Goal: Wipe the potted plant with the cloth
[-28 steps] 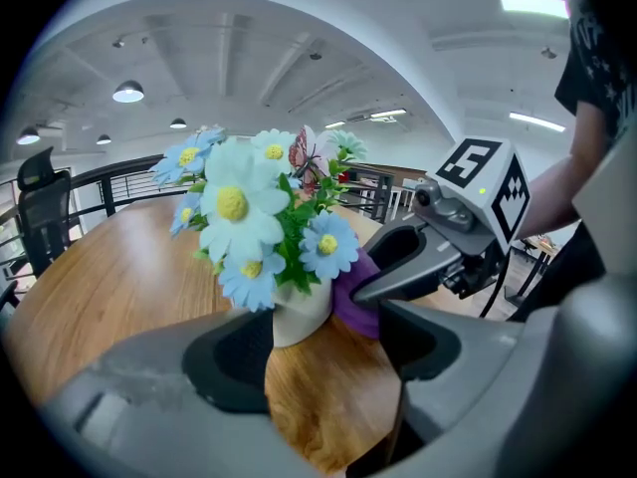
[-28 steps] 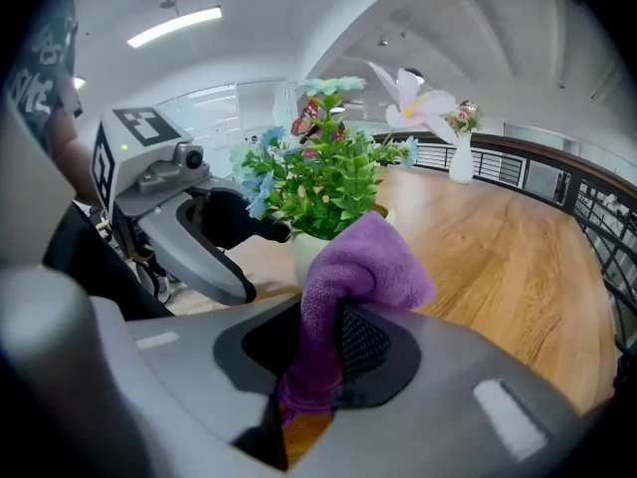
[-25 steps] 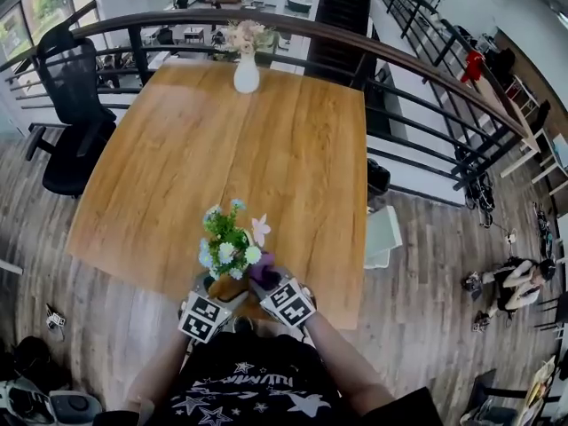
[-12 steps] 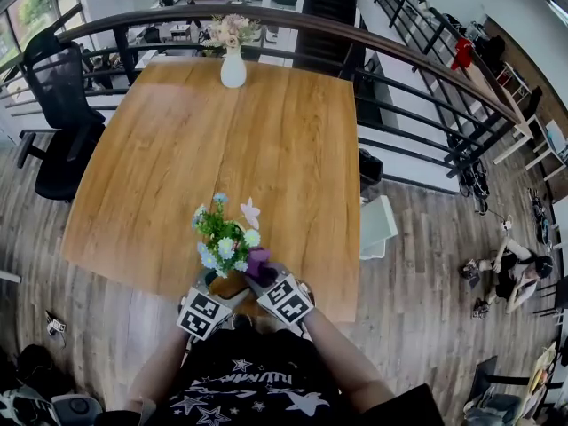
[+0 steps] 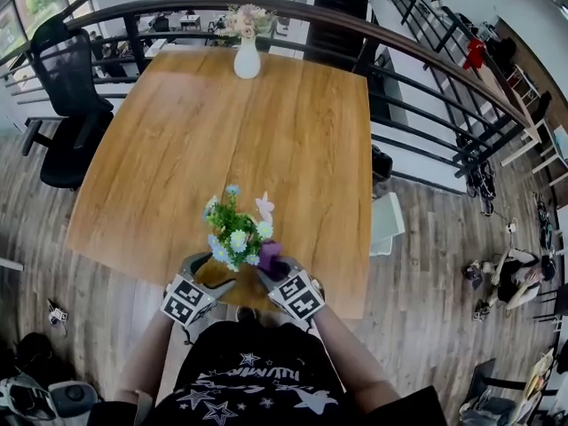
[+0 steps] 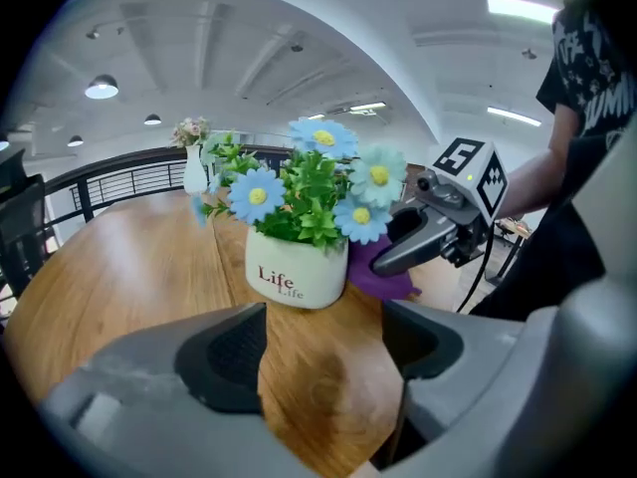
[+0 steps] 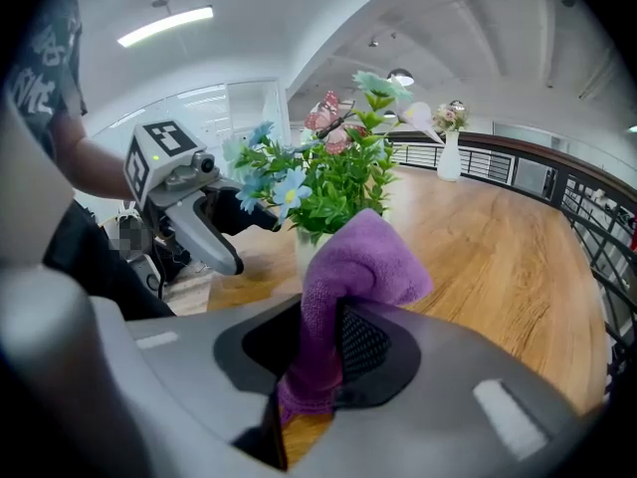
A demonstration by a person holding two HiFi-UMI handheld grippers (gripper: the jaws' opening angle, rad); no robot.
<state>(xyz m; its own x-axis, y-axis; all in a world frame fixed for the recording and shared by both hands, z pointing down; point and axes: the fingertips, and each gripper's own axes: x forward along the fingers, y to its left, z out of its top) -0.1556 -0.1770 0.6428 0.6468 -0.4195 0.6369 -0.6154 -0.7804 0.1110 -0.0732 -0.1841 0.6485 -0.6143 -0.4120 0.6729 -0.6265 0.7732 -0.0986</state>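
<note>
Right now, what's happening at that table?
A person is at the near edge of the wooden table with a claw in each hand. The right claw is shut on a purple cloth, held up at the side of the potted plant. The left claw is open and empty. Its jaws have just opened a little, and the potted plant stands ahead of them, untouched.

black star-printed shirt (image 5: 253, 384), grey left gripper (image 6: 323, 325) and right gripper (image 7: 328, 317) with marker cubes.
</note>
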